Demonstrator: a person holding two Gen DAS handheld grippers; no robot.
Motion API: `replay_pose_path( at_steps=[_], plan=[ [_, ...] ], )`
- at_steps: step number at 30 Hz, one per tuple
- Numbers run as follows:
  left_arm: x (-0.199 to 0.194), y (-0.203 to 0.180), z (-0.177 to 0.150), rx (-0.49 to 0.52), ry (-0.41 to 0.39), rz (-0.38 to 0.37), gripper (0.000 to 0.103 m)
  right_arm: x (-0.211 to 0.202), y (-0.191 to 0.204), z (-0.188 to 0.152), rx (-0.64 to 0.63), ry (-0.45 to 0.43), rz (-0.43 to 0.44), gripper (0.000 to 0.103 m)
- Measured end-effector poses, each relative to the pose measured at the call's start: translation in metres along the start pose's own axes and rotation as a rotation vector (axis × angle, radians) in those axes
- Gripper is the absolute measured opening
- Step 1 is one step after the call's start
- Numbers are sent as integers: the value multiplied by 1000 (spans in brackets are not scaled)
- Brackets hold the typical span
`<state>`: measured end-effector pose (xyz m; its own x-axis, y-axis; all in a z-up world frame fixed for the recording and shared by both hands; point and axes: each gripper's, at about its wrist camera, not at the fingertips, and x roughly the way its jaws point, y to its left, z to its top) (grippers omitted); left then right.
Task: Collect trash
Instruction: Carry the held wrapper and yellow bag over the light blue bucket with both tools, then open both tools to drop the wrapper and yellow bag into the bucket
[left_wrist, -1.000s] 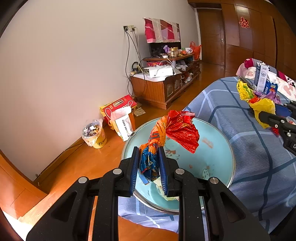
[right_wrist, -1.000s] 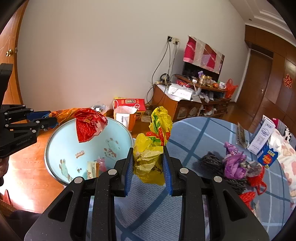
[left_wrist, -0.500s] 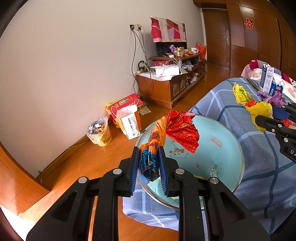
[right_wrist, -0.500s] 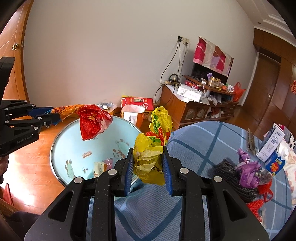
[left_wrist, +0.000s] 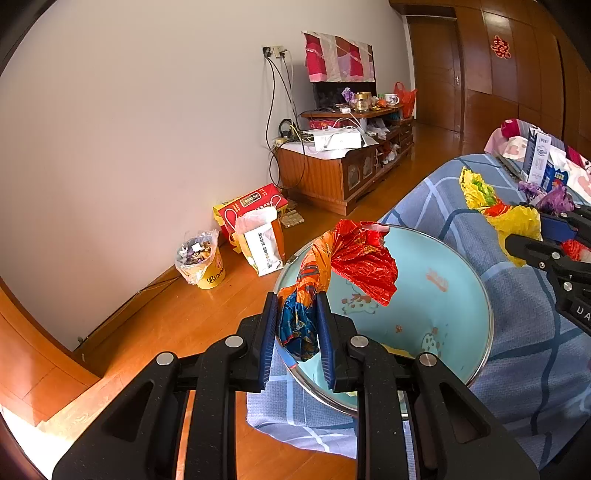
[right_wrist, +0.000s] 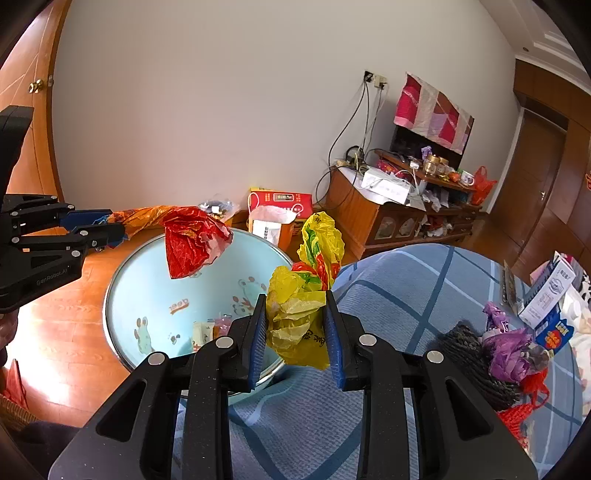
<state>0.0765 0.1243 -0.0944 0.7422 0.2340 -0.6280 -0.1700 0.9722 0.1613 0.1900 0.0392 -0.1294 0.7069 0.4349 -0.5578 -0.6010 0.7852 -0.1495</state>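
My left gripper (left_wrist: 296, 325) is shut on a crumpled red, orange and blue plastic bag (left_wrist: 351, 258), whose red end hangs over the light-blue basin (left_wrist: 461, 295). In the right wrist view the same bag (right_wrist: 192, 243) dangles above the basin (right_wrist: 147, 288) from the left gripper (right_wrist: 107, 225). My right gripper (right_wrist: 296, 325) is shut on a yellow plastic bag (right_wrist: 295, 317) at the basin's right rim, above the blue checked cloth (right_wrist: 388, 295). That yellow bag (left_wrist: 513, 221) and right gripper (left_wrist: 524, 236) show at the right of the left wrist view. A few small wrappers (right_wrist: 207, 328) lie in the basin.
More trash lies on the cloth: a purple bag (right_wrist: 509, 350), red scraps (right_wrist: 524, 406), a dark knitted thing (right_wrist: 472, 358), cartons (right_wrist: 550, 295). On the wooden floor by the wall stand a yellow bin (left_wrist: 201, 258), a white paper bag (left_wrist: 262, 243), a red box (left_wrist: 251, 201) and a TV cabinet (left_wrist: 340, 170).
Both views have shifted slightly, so the basin and the room sit further right in them. Both bags stay clamped in the grippers as before.
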Motion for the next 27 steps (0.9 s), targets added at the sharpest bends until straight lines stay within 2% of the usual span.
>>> replay_pose_path(
  at_steps=[27],
  plan=[
    [-1,-5,-1,3,9,-24,23,2,8,-1,-10,5,33,31]
  ],
)
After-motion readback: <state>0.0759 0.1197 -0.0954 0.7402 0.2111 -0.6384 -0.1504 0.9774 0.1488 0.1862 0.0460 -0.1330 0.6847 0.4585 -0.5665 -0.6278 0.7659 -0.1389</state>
